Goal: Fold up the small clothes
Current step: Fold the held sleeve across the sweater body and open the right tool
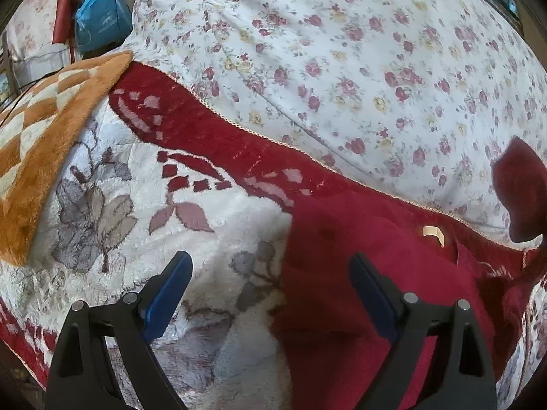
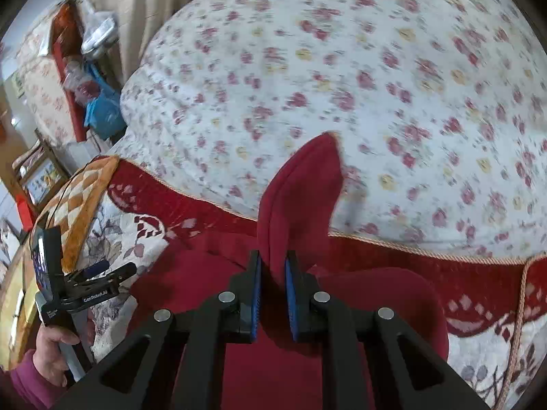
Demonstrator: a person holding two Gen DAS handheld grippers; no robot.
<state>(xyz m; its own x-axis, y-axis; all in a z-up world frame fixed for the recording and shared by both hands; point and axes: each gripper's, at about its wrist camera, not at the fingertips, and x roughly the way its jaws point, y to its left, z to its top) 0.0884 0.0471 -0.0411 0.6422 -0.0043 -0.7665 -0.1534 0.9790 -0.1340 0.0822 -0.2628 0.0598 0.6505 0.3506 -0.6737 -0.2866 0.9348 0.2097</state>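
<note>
A small dark red garment (image 1: 359, 273) lies on a red and white fleece blanket (image 1: 143, 205) on the bed. My left gripper (image 1: 270, 270) is open and empty, low over the garment's left edge. My right gripper (image 2: 273, 270) is shut on a fold of the red garment (image 2: 301, 191) and holds it lifted, so the fabric stands up between the blue pads (image 2: 254, 294). That lifted part shows at the right edge of the left wrist view (image 1: 519, 188). The left gripper (image 2: 102, 273) appears at the left of the right wrist view, held in a hand.
A white quilt with red flowers (image 1: 342, 51) covers the bed behind the blanket. An orange and white checkered plush cloth (image 1: 41, 136) lies at the left. A blue plastic bag (image 1: 99, 20) and clutter stand beside the bed at far left.
</note>
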